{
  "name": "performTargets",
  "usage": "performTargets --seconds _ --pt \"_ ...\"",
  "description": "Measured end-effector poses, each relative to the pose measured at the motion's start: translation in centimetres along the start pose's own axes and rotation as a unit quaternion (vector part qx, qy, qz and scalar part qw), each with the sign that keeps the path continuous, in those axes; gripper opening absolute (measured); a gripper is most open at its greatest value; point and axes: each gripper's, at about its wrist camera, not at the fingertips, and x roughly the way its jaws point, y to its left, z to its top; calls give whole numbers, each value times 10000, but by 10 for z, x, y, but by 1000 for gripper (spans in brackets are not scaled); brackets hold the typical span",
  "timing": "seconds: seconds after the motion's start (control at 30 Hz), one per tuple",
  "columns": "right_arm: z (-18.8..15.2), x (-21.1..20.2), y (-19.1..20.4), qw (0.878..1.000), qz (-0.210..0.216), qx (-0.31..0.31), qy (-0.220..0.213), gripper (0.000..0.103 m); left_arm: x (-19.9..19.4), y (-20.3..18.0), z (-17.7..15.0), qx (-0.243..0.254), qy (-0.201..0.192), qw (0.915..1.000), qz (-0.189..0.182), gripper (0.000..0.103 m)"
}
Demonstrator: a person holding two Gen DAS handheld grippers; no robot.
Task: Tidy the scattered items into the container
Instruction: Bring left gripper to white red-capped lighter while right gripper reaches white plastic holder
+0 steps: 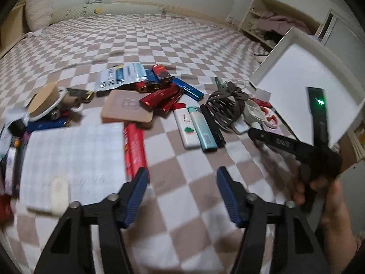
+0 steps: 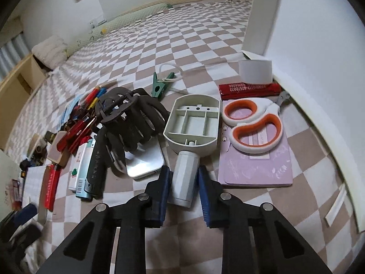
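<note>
On a checked blanket lies a grey-white plastic piece (image 2: 194, 123) with a compartmented head and a round white handle (image 2: 183, 182). My right gripper (image 2: 184, 171) is shut on that handle, one blue pad pressed on each side. The piece rests on the blanket. The white container (image 2: 319, 45) stands close on the right. In the left wrist view my left gripper (image 1: 182, 173) hangs open over bare blanket with nothing between its pads. A white notepad (image 1: 73, 159) and a red pack (image 1: 135, 150) lie just left of it. The container (image 1: 308, 80) is at the far right there.
Orange-and-white scissors (image 2: 253, 123) lie on a purple notebook (image 2: 257, 166). A brown hair claw (image 2: 130, 118), a metal tin (image 2: 146, 162), a green clip (image 2: 159, 84) and several lighters (image 1: 196, 127) crowd the middle. A person's hand (image 1: 328, 205) is at the right.
</note>
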Motion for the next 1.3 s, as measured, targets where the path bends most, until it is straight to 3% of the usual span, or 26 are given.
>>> performTargets --seconds 0.13,0.3,0.47,0.8,0.93,1.0,1.13,1.3 --pt "-3 0 -3 9999 81 33 -78 25 20 0 13 -175 162 9997 45 43" --pt "-11 -4 2 9998 -9 -129 -173 24 41 -2 20 -213 349 9992 25 42" --pt "-17 -7 1 9997 17 -131 -207 24 52 -5 29 -60 231 9995 184 42" --pt "-17 -2 -4 9996 175 -9 -204 24 68 -3 43 -48 130 9999 63 41" --pt "-18 -2 -5 9996 180 -14 -225 24 65 1 42 -127 202 9997 99 29" --pt "-18 -2 -4 9996 183 -9 -225 24 67 -2 40 77 250 9993 265 26" --pt "-17 -1 -3 9996 116 -58 -233 24 73 -11 41 376 247 9976 535 23" --pt "-17 -2 -4 9996 106 -72 -270 24 71 -12 39 400 139 9977 536 23"
